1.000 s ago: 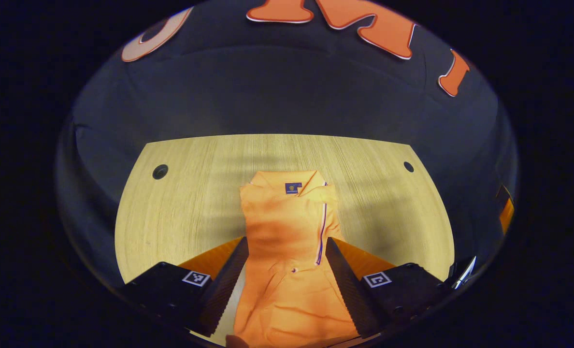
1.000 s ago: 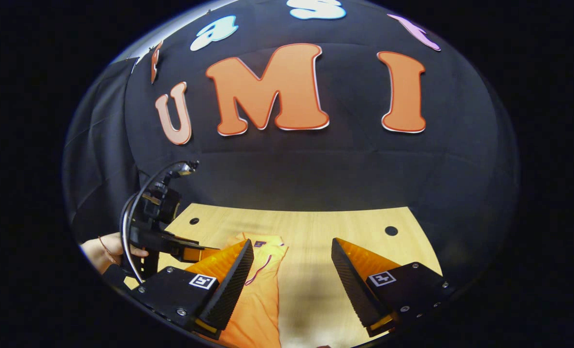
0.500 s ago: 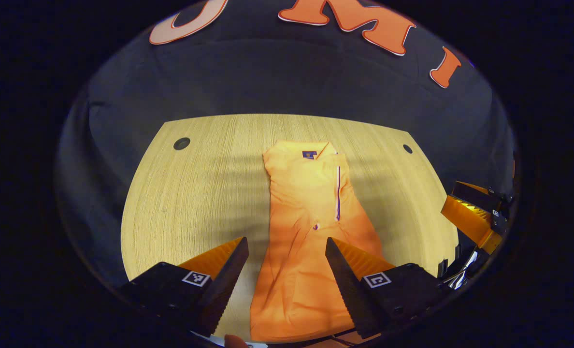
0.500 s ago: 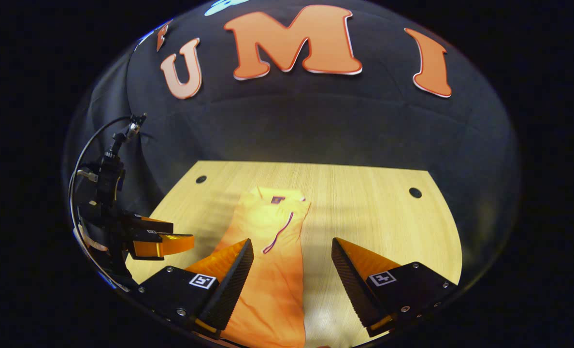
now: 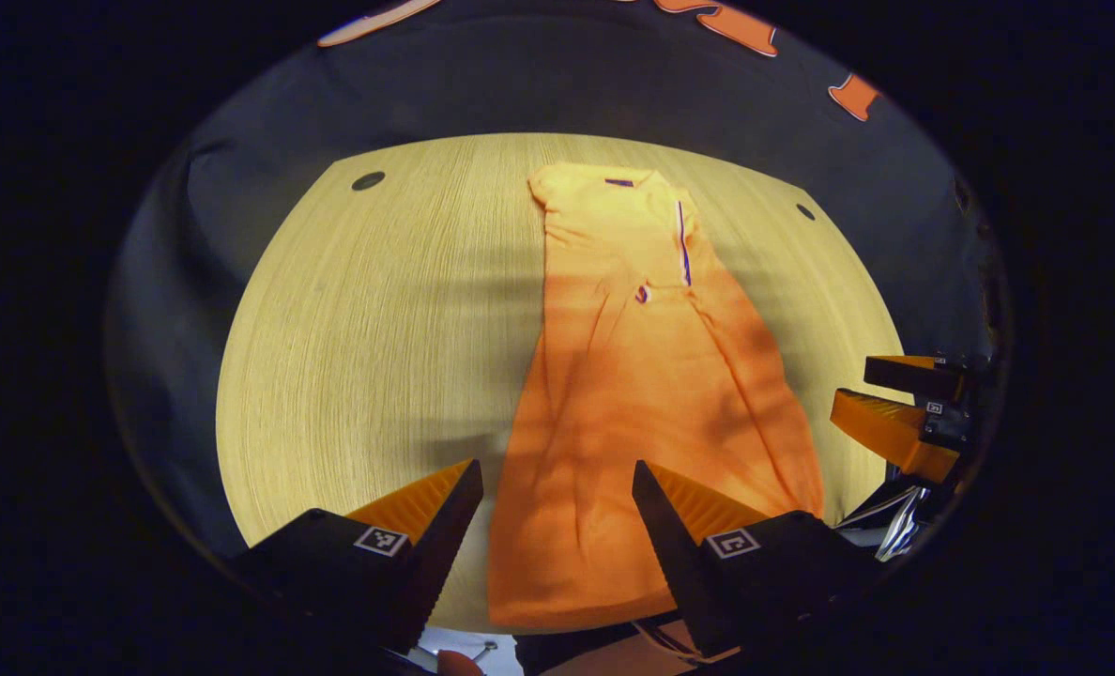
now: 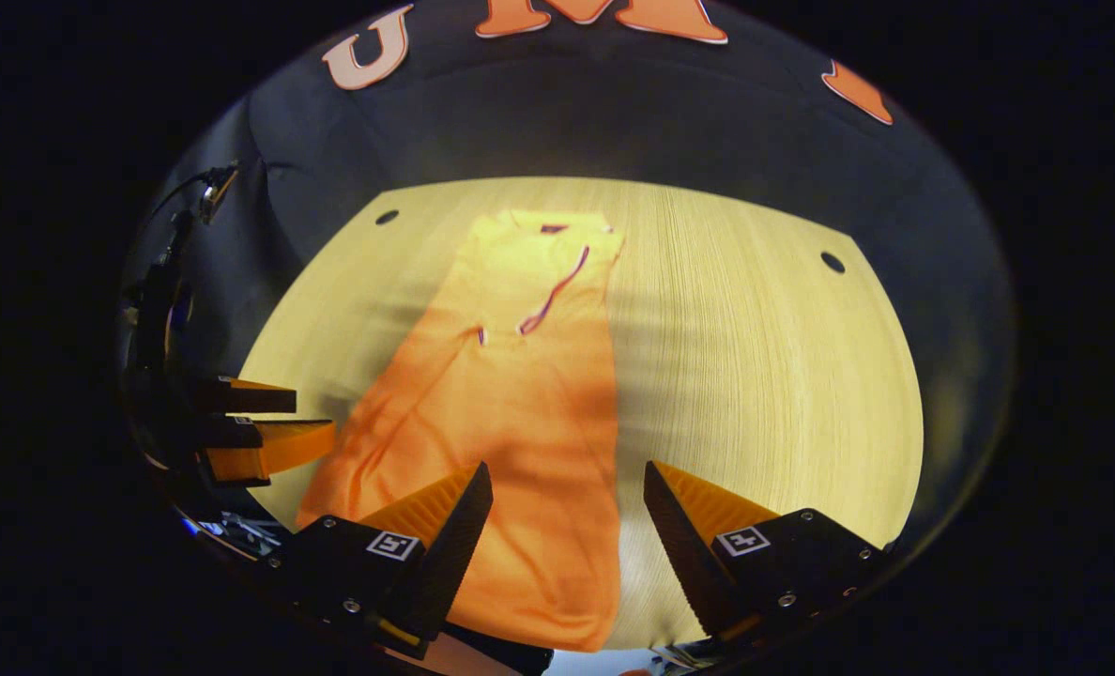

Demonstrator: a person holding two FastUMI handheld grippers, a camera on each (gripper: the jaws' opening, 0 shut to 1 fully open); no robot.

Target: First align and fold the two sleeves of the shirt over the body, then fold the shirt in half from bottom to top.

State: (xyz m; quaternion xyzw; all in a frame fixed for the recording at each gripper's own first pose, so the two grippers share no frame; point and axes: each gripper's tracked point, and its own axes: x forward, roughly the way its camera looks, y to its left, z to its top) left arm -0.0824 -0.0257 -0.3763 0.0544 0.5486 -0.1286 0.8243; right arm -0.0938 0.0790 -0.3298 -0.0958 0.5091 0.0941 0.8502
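**Both grippers open above the shirt**

The shirt (image 5: pixel 651 376) lies lengthwise on the table (image 5: pixel 370 329), sleeves folded in over the body, collar at the far end. The left gripper (image 5: pixel 557 507) hangs over its near hem, jaws apart and empty. The right gripper (image 6: pixel 567 507) is likewise spread, holding nothing.

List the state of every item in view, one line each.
Shirt: flat on the table, sleeves folded in, bottom half not yet folded up.
Left hand-held gripper: open, holding nothing.
Right hand-held gripper: open, holding nothing.
Table: bare wood beside the shirt.
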